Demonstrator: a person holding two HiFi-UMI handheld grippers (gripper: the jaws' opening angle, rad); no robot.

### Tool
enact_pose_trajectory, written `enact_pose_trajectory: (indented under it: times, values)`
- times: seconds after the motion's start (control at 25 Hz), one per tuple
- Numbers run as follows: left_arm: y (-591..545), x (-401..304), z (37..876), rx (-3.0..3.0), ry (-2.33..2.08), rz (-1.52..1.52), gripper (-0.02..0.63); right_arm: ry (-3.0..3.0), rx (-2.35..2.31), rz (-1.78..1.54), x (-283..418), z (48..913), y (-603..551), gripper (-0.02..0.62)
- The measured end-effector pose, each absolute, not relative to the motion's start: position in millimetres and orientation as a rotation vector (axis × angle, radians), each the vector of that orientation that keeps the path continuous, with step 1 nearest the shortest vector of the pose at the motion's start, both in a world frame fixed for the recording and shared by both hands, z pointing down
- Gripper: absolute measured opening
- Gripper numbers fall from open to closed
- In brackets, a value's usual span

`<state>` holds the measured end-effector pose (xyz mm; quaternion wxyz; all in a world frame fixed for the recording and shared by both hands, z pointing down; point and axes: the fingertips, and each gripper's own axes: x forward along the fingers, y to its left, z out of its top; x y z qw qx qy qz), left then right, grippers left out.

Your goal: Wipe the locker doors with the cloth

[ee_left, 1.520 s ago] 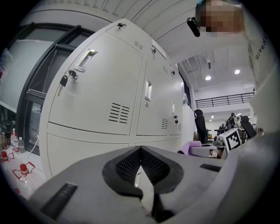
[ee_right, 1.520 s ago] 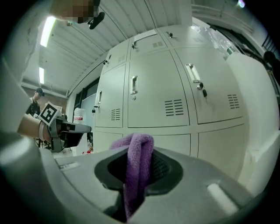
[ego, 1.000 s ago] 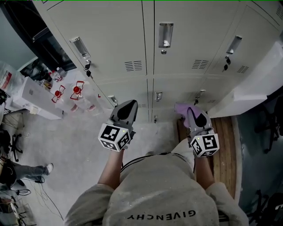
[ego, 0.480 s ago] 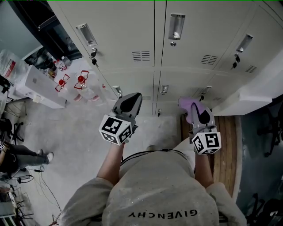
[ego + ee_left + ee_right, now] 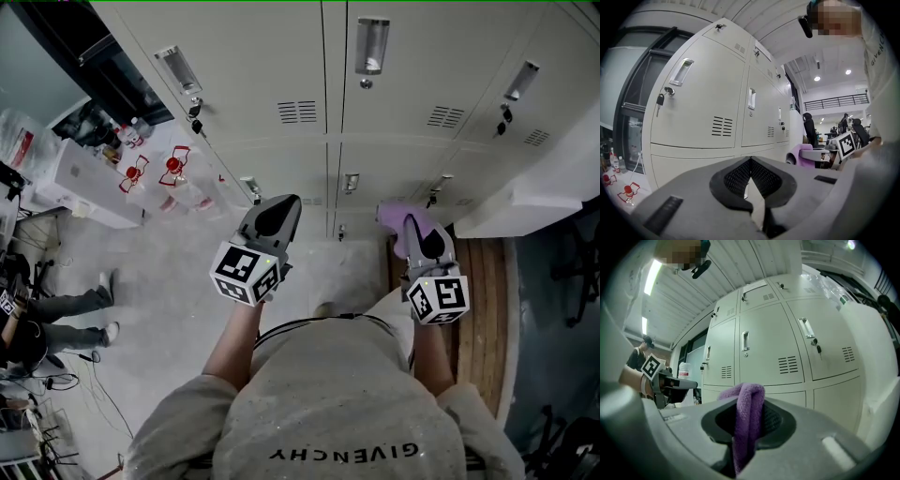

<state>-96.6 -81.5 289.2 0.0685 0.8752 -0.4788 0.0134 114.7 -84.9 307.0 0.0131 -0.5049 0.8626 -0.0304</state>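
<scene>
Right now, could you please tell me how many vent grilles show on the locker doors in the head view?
3 vents: left vent, middle vent, right vent; more may lie off-frame.

Locker doors [image 5: 262, 56]: pale, in two rows;
Left gripper [image 5: 274, 217]: pointed at the lower doors;
Right gripper [image 5: 427, 246]: purple cloth [image 5: 397, 214] at its tip

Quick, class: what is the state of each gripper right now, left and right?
Left gripper: closed, holding nothing.
Right gripper: closed on the purple cloth.

2 tools [image 5: 281, 204] [image 5: 415, 225], 1 cloth [image 5: 396, 213], 6 locker doors [image 5: 253, 56].
</scene>
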Motion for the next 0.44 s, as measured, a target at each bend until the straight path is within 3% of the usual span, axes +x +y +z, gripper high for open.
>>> enact_pose_trajectory:
  times: [0.44]
  values:
    - [-80.4, -102.8, 295.1, 2.617, -1.449, 0.048, -0.002, 2.685, -1.581, -0.148, 115.2, 315.9, -85.1, 0.057]
